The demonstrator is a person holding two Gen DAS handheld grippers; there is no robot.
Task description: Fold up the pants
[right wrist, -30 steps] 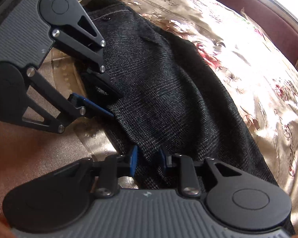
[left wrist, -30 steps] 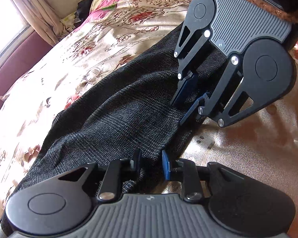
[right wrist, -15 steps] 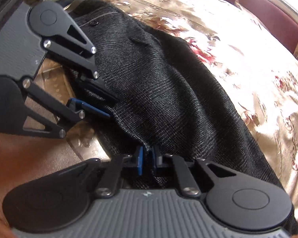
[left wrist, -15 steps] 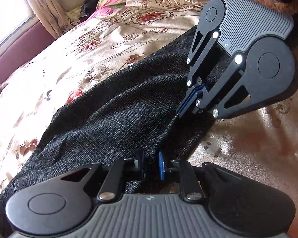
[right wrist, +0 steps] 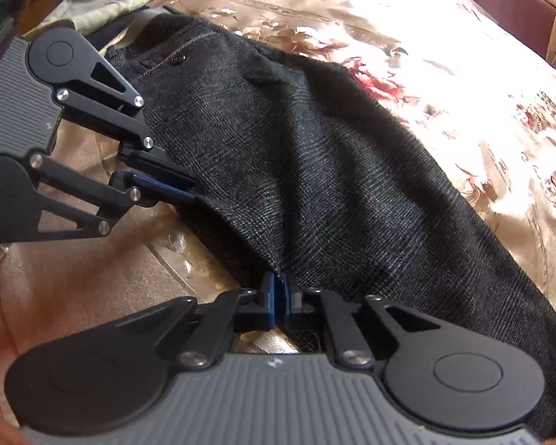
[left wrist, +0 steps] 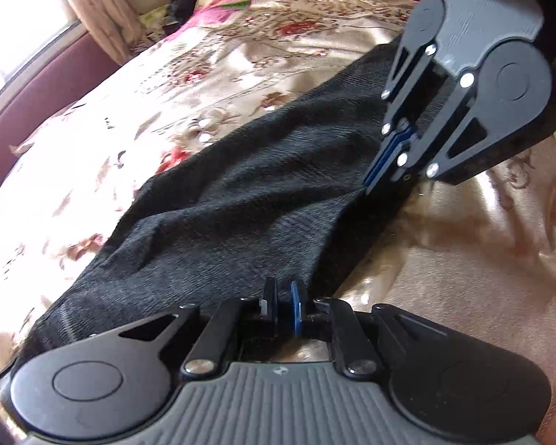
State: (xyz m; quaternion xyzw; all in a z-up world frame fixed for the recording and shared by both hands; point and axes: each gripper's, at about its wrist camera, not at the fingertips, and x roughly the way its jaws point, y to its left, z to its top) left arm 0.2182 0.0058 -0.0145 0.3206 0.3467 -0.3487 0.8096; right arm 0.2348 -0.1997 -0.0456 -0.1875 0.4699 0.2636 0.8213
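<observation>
home bedroom: floral satin bedspread (left wrist: 263, 48), window curtain (left wrist: 92, 3)

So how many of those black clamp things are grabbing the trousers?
2. The left gripper pinches the pants at their near edge; the right gripper pinches the same edge further along. Both are closed on the cloth.

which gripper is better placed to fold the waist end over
Left gripper: its closing jaws pinch the pants edge near the waistband; the right gripper, jaws easing open, pinches farther down the leg.
</observation>
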